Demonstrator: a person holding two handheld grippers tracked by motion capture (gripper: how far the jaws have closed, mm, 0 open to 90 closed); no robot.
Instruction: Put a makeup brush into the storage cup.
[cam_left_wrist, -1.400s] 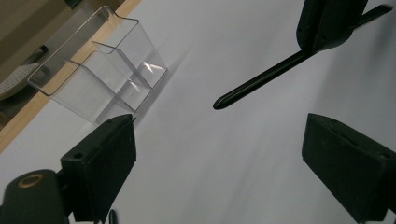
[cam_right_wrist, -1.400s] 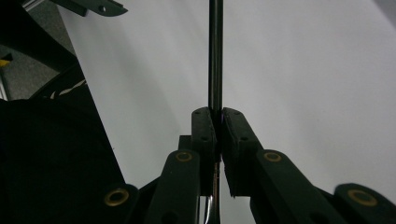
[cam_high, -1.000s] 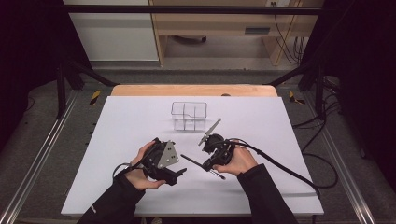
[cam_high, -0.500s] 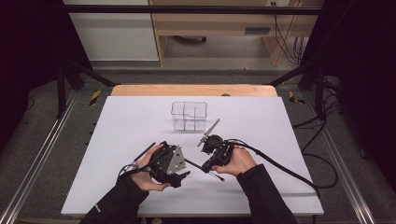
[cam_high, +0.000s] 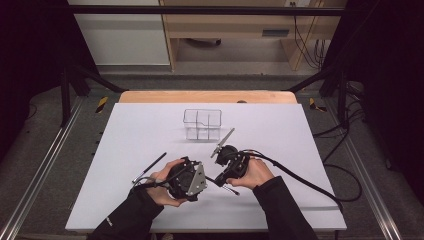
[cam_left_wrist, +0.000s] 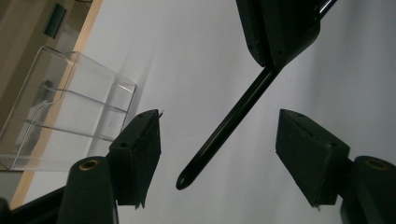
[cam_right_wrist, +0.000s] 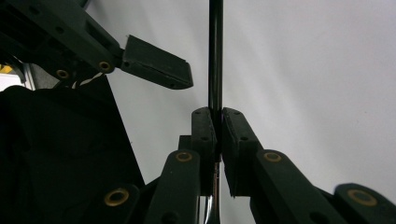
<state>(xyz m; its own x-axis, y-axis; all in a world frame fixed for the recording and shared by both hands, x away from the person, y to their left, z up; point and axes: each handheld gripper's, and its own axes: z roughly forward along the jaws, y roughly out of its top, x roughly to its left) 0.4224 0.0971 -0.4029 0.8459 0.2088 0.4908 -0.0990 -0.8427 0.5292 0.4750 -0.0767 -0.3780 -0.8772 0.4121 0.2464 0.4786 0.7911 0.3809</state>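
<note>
- Pen (cam_left_wrist: 229, 126), black and slender: its rounded end hangs free between the jaws of the left gripper (cam_high: 209, 179), nearer the left-hand jaw in the left gripper view, and touches neither pad.
- Left gripper: jaws released, though they have just been closing, with the pen's end between them. Over the last second it has drawn in toward the right gripper. A handover looks to be under way, and the left grasp is not yet made.
- Right gripper (cam_right_wrist: 217, 116): jaws clenched on the pen's shaft, which runs straight out beyond its tips.
- Second pen (cam_high: 150, 167): lies on the white table (cam_high: 300, 200), behind the left gripper and well apart from its jaws.
- Clear organiser (cam_high: 202, 124): upright and empty as far as shows, beyond both grippers' tips and the likely destination.
</note>
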